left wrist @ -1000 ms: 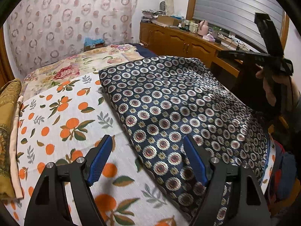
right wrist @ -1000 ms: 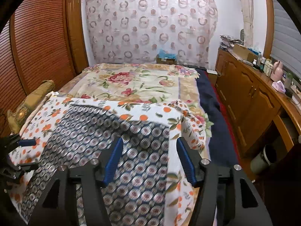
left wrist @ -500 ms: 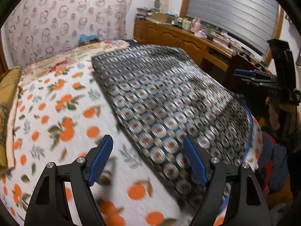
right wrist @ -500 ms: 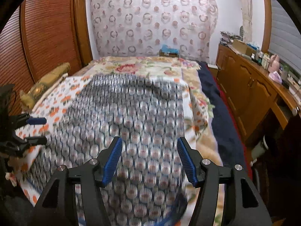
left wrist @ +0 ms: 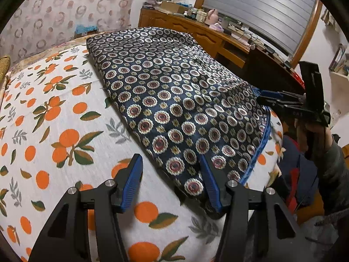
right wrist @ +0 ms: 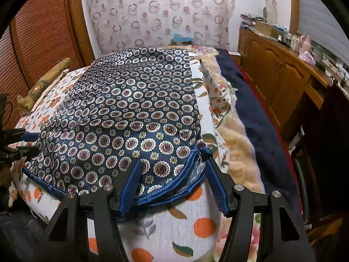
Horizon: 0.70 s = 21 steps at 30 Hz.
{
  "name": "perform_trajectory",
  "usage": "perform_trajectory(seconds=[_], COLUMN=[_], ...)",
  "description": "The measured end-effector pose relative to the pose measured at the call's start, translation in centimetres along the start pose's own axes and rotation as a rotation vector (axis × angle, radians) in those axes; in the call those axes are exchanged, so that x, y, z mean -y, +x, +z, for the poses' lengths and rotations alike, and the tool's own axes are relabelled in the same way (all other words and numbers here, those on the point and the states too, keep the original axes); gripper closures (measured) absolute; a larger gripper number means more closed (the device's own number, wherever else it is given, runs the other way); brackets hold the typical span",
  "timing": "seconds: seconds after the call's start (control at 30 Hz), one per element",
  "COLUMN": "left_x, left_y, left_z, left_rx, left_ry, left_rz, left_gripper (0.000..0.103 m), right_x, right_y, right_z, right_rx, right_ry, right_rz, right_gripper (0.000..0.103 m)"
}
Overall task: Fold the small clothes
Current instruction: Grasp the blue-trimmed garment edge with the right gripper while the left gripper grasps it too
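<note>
A dark blue garment with round medallion print (left wrist: 174,100) lies spread flat on a white sheet with oranges (left wrist: 54,131); it also shows in the right wrist view (right wrist: 135,113). My left gripper (left wrist: 172,185) is open, its fingers astride the garment's near left corner. My right gripper (right wrist: 172,185) is open, its fingers astride the blue-trimmed hem near the right corner (right wrist: 196,152). The right gripper also shows from the side in the left wrist view (left wrist: 283,102), at the garment's far corner. The left gripper shows at the left edge of the right wrist view (right wrist: 17,144).
The orange-print sheet covers a bed with a floral quilt and navy blanket (right wrist: 257,113) beneath. A wooden cabinet (right wrist: 279,69) with clutter runs along the right wall. A rolled golden cloth (right wrist: 48,76) lies at the bed's left side. A curtain (right wrist: 157,15) hangs behind.
Both grippers have come down and forward to the garment's near hem corners. The garment now lies flatter and looks closer in both views. Both stay open.
</note>
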State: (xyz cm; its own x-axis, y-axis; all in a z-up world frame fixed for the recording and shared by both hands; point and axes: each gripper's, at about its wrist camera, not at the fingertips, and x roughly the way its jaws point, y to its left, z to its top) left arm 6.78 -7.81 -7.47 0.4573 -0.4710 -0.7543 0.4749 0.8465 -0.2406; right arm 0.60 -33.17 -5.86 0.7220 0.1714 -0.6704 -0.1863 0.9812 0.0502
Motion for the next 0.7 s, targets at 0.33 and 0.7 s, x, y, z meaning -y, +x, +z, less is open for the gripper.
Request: perform_trajectory(seconds=[0.33, 0.7], left_x=[0.5, 1.4], left_y=[-0.6, -3.8], left_z=[-1.4, 1.7], left_rx=[-0.012, 0.142], left_ry=[0.006, 0.005], left_rz=[-0.034, -0.069], left_gripper=[0.091, 0.1], right_x=[-1.3, -0.8], right_y=[0.5, -0.6], right_z=[-0.4, -0.5], right_rx=[-0.014, 0.032], right_ry=[-0.01, 0.024], right_rz=[0.0, 0.005], right_gripper=[0.041, 0.041])
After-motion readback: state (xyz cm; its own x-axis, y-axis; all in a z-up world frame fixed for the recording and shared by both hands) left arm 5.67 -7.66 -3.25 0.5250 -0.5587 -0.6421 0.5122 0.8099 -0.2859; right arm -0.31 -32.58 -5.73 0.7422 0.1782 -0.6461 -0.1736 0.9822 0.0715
